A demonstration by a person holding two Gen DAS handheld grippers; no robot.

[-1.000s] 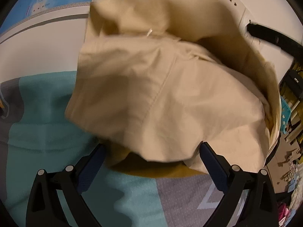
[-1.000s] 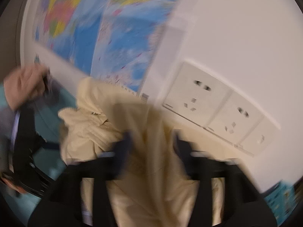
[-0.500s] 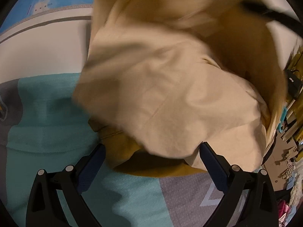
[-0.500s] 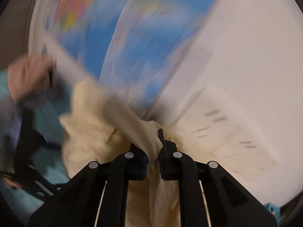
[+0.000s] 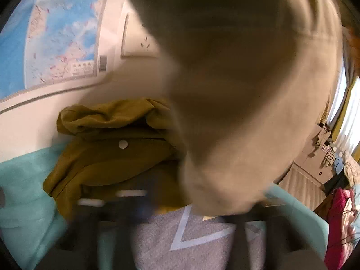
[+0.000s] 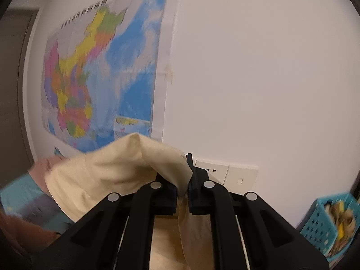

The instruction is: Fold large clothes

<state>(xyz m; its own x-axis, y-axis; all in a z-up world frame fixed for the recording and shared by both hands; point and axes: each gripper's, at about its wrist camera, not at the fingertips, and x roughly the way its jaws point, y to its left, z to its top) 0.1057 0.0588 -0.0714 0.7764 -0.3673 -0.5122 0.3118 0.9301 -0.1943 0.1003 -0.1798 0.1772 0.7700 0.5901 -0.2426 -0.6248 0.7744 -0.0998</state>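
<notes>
A large cream garment (image 6: 117, 175) hangs from my right gripper (image 6: 183, 186), which is shut on a fold of it and held high against the wall. The same cream cloth (image 5: 243, 90) fills the upper right of the left wrist view, close to the lens and blurred. An olive-brown jacket (image 5: 108, 155) with a white snap lies crumpled on the teal and grey bed cover (image 5: 202, 243). My left gripper (image 5: 166, 209) is a dark smear at the bottom of its view; I cannot tell how its jaws stand.
A map poster (image 6: 101, 72) and white wall sockets (image 6: 225, 172) are on the wall ahead. A blue basket (image 6: 330, 220) stands at the right. Clutter and pink cloth (image 5: 339, 216) lie off the bed's right side.
The right gripper has lifted the cream garment up and away, uncovering the olive jacket beneath. The left gripper view has turned and is now motion-blurred.
</notes>
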